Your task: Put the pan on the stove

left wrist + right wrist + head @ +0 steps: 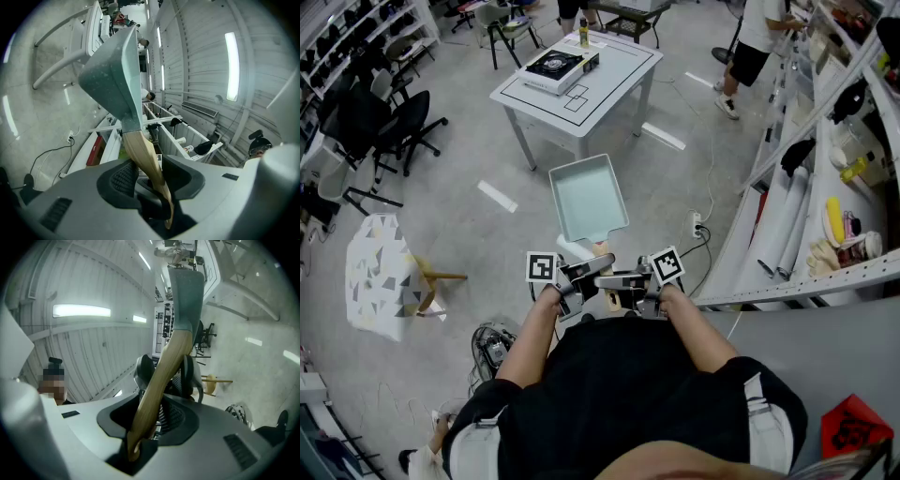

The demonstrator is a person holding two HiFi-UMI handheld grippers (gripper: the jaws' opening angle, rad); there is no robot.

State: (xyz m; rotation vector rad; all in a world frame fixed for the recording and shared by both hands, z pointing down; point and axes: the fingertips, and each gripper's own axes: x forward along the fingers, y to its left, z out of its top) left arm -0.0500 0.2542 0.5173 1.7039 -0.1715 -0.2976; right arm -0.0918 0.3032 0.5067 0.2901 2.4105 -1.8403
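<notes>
The pan point(589, 199), a pale green rectangular one with a wooden handle point(600, 249), is held in the air on the near side of the white table point(614, 82), well apart from it and not yet over it. Its open side faces up and its handle points back toward the person. Both tools hold that handle at once. The left gripper point(581, 274) has its jaws at a middling gap, closed on the handle point(143, 154), which runs up between the ribbed pads to the pan body point(110, 70). The right gripper point(628, 279) clamps the same handle point(161, 376) from the other side, the wood slanting across its pads and the pan's end point(186, 291) rising above. The two grippers sit just beside each other, their marker cubes turned up. On the table, at its far left part, stands the stove point(560, 67), a portable single-burner unit with nothing on its black top; a bottle point(583, 33) stands at the table's far edge just beyond it. To the left of the table are black chairs point(380, 122), and to its right a person point(757, 47) stands by white shelving point(825, 141).
</notes>
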